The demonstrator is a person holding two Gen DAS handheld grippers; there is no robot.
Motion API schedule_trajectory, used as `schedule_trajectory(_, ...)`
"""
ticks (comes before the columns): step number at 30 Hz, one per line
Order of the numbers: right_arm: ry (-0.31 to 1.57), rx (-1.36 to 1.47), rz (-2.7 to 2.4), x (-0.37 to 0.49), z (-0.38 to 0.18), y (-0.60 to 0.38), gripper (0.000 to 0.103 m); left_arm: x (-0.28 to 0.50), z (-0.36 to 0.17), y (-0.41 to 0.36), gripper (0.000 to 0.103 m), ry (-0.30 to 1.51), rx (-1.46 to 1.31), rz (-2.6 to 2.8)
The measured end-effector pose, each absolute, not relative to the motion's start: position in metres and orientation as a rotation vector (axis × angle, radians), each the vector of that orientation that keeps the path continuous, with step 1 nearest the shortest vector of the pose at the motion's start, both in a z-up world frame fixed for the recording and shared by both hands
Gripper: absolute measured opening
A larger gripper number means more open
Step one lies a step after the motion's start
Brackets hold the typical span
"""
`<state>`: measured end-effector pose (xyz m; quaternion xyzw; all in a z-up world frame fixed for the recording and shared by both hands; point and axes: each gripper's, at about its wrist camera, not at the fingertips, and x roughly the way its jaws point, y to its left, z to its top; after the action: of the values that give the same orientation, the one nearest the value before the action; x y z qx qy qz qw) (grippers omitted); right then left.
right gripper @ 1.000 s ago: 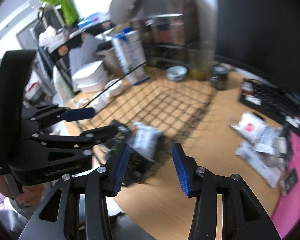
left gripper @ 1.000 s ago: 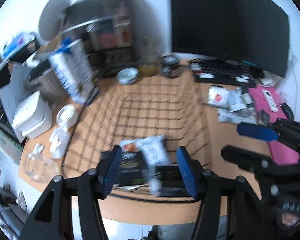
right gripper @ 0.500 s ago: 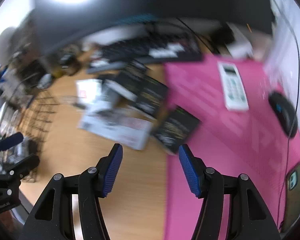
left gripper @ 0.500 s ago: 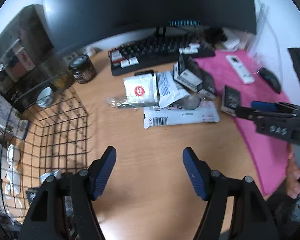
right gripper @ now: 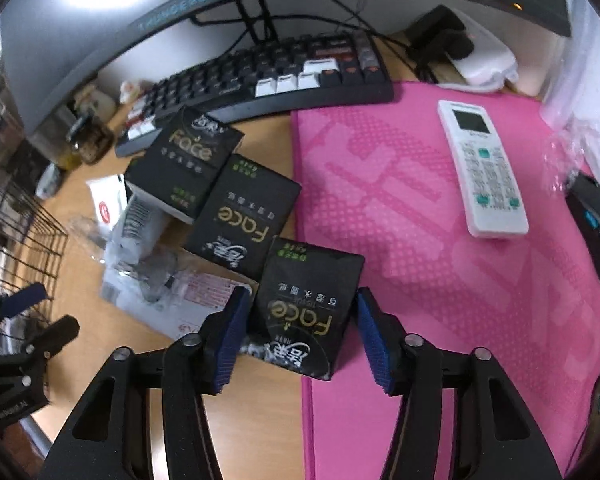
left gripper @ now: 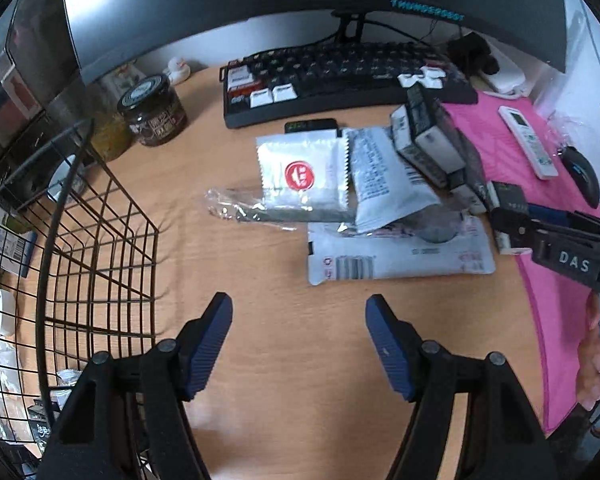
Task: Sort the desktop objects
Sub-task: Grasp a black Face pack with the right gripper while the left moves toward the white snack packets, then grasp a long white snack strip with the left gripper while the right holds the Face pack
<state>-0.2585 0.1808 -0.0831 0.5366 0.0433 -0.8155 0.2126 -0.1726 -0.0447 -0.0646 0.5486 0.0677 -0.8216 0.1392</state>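
Cluttered wooden desk [left gripper: 292, 360]. Right tongs [right gripper: 298, 334] are spread wide around the nearest black tissue pack [right gripper: 308, 308], pads not touching yet. It's light and squishy, so pinch mid-sides. Left tongs [left gripper: 299, 344] gape empty, basket [left gripper: 96, 248] just to their left.

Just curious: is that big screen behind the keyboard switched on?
Apparently off: the monitor is dark, showing only a reflected light; a small orange lamp glows at its edge.

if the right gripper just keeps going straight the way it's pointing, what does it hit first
Most likely the nearest black Face tissue pack: it already lies between the open fingers of the right gripper, straddling the pink mat's edge. Depth is unclear.
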Motion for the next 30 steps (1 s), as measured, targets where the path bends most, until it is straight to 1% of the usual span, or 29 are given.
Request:
schedule_trajectory(3, 0.163, 1.48, -2.248, -0.262, -0.083, 0.173, 0.048, -0.175, -0.071, -0.053, 0.074, 0.209, 1.59, -2.333)
schedule_trajectory(9, 0.293, 1.452, -2.203, -0.265, -0.085, 0.146, 0.048, -0.176, -0.073, -0.065, 0.074, 0.235, 1.589, -2.293)
schedule_trajectory(21, 0.495, 1.416, -2.023, -0.205, -0.088, 0.124, 0.047, -0.178, -0.085, -0.068, 0.074, 0.214, 1.611, -2.267)
schedule_trajectory(26, 0.517, 1.389, -1.983, -0.16, -0.088, 0.121, 0.047, -0.17, -0.082, -0.065, 0.074, 0.203, 1.603, -2.27)
schedule_trajectory(30, 0.486, 1.37, -1.922, -0.124, -0.087, 0.115, 0.047, -0.162, -0.076, -0.059, 0.073, 0.197, 1.594, -2.27)
